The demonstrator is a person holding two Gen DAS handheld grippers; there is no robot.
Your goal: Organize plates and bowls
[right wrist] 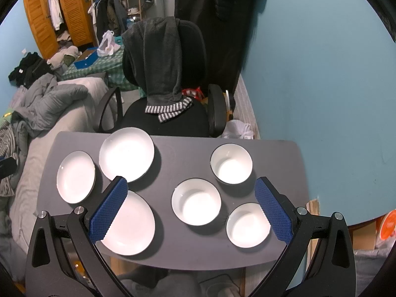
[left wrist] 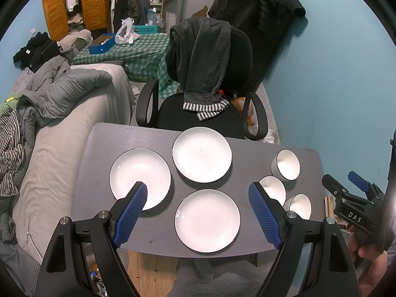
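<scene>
Three white plates lie apart on the grey table (left wrist: 104, 148): a left plate (left wrist: 140, 177), a far plate (left wrist: 202, 158) and a near plate (left wrist: 207, 220). Three white bowls stand at the right: a far bowl (right wrist: 231, 163), a middle bowl (right wrist: 196, 201) and a near bowl (right wrist: 247, 225). My left gripper (left wrist: 198, 195) is open and empty, held above the plates. My right gripper (right wrist: 191, 190) is open and empty, held above the middle bowl. The right gripper also shows at the right edge of the left wrist view (left wrist: 356, 198).
A black office chair (left wrist: 205, 94) draped with a dark towel stands against the table's far edge. A grey sofa (left wrist: 61, 128) with bedding runs along the left. A blue wall (right wrist: 321, 74) is close on the right.
</scene>
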